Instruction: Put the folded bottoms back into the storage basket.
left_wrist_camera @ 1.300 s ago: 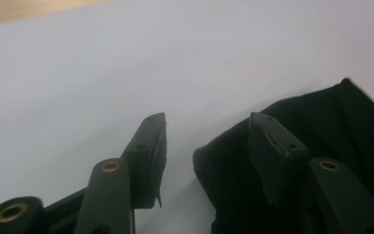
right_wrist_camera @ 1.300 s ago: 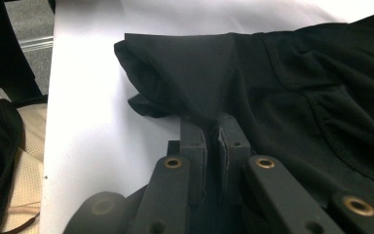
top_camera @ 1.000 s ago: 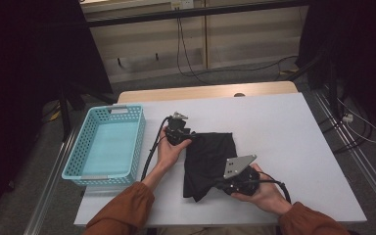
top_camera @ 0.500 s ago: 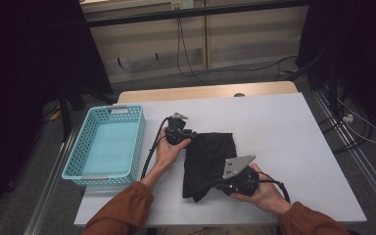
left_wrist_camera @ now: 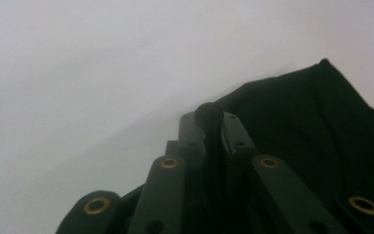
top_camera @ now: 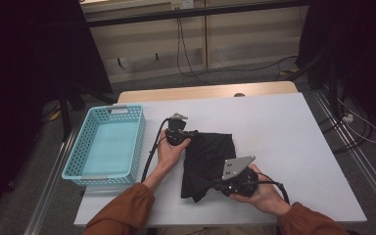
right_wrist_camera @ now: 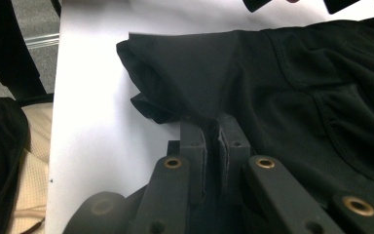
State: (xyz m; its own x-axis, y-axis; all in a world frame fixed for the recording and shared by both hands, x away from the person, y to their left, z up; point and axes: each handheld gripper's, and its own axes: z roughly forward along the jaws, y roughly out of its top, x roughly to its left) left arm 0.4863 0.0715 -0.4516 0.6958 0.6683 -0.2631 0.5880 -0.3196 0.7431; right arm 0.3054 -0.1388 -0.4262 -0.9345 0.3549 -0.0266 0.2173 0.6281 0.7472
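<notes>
Two tools (top_camera: 192,135) (top_camera: 214,184) clamped on black cloth (top_camera: 206,161); blue basket (top_camera: 138,133) empty.

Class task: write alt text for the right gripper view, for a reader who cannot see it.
The right tongs are shut on a fold of a black garment lying crumpled on a white table. The garment spreads up and to the right of the jaws.

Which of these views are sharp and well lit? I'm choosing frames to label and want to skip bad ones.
High view: table evenly lit, surroundings dark, black cloth loses detail. Left gripper view: hazy and soft, table washed to pale grey, cloth a flat dark shape. Right gripper view: sharpest, cloth seams readable, white table bright.
</notes>
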